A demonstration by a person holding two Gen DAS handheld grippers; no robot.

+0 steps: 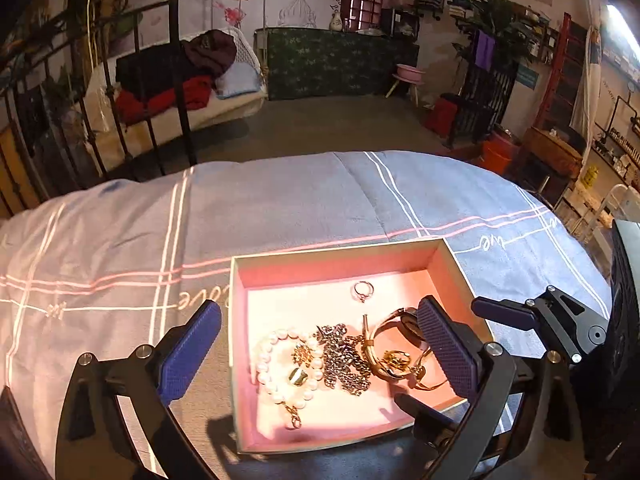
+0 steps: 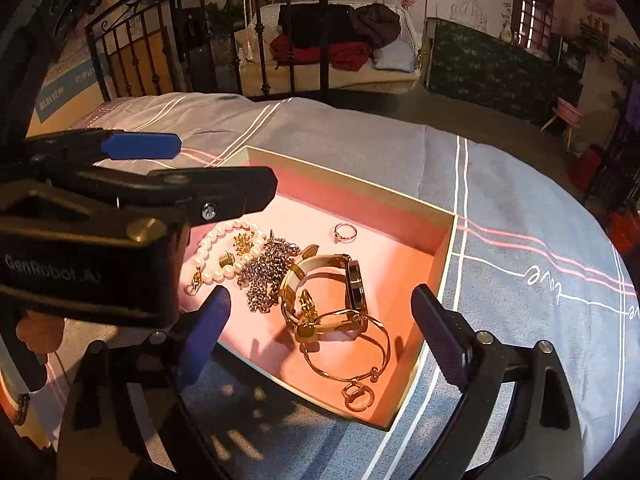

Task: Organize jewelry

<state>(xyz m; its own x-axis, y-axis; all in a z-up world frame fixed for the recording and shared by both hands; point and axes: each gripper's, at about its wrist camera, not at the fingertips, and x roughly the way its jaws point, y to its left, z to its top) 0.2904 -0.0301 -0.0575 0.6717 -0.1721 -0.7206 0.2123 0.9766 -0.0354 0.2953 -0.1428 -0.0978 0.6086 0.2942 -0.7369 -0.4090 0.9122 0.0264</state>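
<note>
Jewelry (image 2: 304, 280) in the box (image 2: 352, 184) is light, tangle-prone: with left gripper (image 1: 320, 354) and right gripper (image 2: 320, 340) spread empty, you take the stiff bangle (image 2: 348, 356) by its rim.

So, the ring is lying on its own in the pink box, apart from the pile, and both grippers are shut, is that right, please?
Not quite: both grippers are open and hold nothing. The left gripper and the right gripper each show their own jaws spread wide in their own wrist views. The rest holds: the ring lies alone in the pink box, apart from the pile.
</note>
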